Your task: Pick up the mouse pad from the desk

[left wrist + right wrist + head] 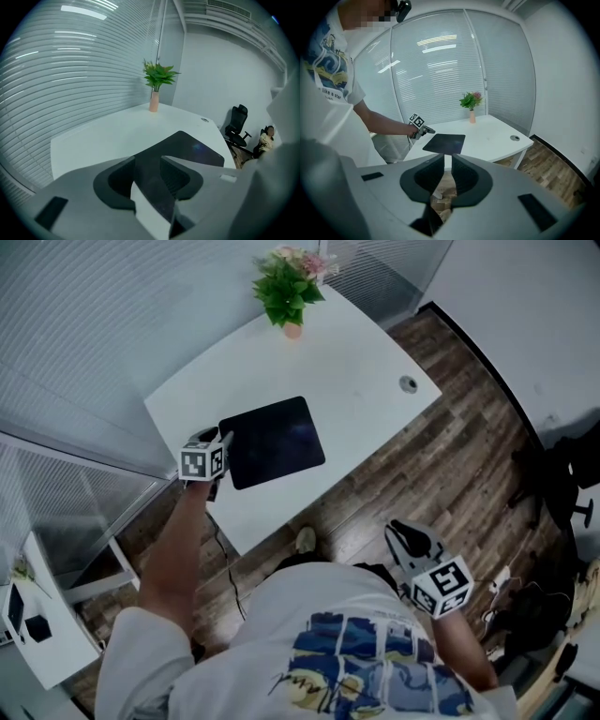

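The pad (274, 442) lies flat on the bench (356, 362). The left gripper (148, 161) has its jaws apart at the pad's near edge; probably best to work one jaw under that edge before closing. The right gripper (447, 161) is empty, jaws barely apart.

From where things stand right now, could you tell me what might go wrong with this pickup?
1. The mouse pad lies flat on the desk; the open left gripper at its left edge may just shove it instead of catching the edge.
2. The right gripper hangs off the desk, so nothing steadies the pad if it slides.
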Available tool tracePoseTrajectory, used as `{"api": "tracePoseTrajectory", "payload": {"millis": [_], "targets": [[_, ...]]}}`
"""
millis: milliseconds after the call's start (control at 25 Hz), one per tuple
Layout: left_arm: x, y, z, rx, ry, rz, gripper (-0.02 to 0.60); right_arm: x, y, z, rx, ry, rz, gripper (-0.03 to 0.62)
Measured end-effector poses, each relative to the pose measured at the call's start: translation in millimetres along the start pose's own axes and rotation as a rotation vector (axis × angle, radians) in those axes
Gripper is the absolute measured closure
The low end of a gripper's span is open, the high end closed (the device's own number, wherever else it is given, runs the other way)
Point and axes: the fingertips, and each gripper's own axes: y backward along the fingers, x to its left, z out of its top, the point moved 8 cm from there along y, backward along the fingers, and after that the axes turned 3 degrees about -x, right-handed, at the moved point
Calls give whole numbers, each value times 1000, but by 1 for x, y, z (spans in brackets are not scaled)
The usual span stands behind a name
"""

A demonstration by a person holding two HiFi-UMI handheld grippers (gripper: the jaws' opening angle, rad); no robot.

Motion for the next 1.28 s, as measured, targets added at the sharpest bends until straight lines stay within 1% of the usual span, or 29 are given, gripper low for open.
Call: {"api": "tracePoseTrajectory", "payload": {"millis": [200, 360, 680, 880, 1040, 1160, 1280], "targets": [[15, -22, -5, 39, -7, -2, 423, -6, -5, 2, 25, -29, -19, 546], [26, -36, -9, 58, -11, -2, 416, -7, -7, 7, 53, -21, -26, 548], [37, -54, -11, 74, -12, -6, 410, -12, -11, 16, 72, -20, -41, 549], [38, -56, -12, 65, 6, -22, 410, -19, -7, 9, 78, -47, -57, 549], [37, -57, -12, 69, -3, -16, 410, -21, -5, 6, 66, -55, -58, 565], [33, -56, -11, 75, -9, -16, 428, -22, -4, 5, 62, -57, -57, 568], [29, -57, -12, 80, -9, -15, 465, -23, -5, 5, 63, -59, -56, 569]]}}
